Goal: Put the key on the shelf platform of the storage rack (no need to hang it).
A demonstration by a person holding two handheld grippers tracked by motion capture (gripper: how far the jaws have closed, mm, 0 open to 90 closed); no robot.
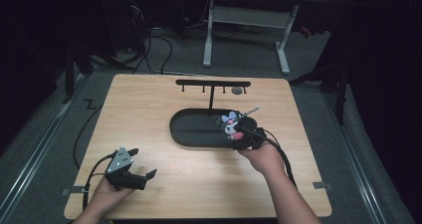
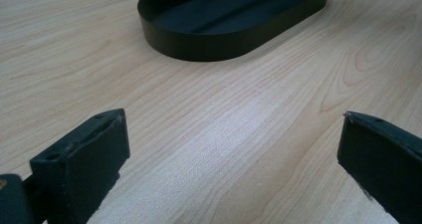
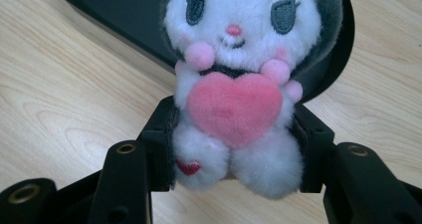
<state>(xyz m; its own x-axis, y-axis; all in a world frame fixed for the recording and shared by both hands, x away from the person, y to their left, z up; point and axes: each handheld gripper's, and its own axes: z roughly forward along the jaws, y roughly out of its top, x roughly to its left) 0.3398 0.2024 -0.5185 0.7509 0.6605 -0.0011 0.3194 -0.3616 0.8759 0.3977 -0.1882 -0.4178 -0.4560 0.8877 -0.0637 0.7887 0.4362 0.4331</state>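
My right gripper (image 1: 238, 134) clamps the plush toy (image 3: 239, 84) between its jaws, forearm extended over the black tray's (image 1: 194, 134) near rim. My left gripper (image 1: 142, 176), jaws spread wide, rests low on the table (image 1: 149, 104), tray ahead.

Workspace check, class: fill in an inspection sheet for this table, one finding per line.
Surface: pale wooden table, bare at its left.
Job's things: black oval tray; black rack with hooks standing behind it; plush toy with pink heart, held over the tray's right end.
Clutter: nothing seen.
Grippers: left gripper open near the front edge; right gripper shut on the plush toy.
Cables: one trails from each gripper; more on the floor behind.
Surroundings: dark room, white-legged desk beyond.
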